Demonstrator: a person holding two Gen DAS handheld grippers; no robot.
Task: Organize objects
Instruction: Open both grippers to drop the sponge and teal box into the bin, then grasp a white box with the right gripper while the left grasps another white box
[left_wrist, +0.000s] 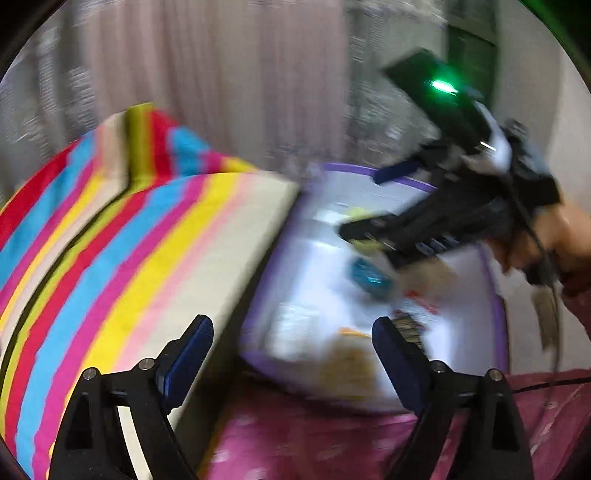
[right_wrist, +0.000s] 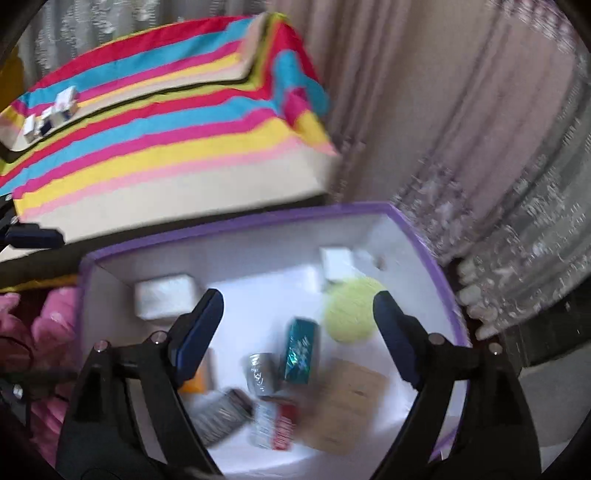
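Here both tongs (left_wrist: 291, 354) (right_wrist: 297, 325) gape empty above a purple-rimmed box (right_wrist: 236, 218) beside a striped bedspread (right_wrist: 166, 147), curtains (right_wrist: 424, 110) behind.

Premises: a domestic room, most likely a bedroom, though motion blur limits certainty. Evidence: long pinkish curtains (right_wrist: 424, 122) with a sheer lace layer (right_wrist: 517, 236) hang to the floor along one wall. A raised surface beside them is covered in a cloth of bright multicoloured stripes (right_wrist: 166, 140). Pink patterned fabric (left_wrist: 295, 443) lies in the foreground. A purple-rimmed white box (right_wrist: 439, 280) holds assorted small household items, loosely mixed.
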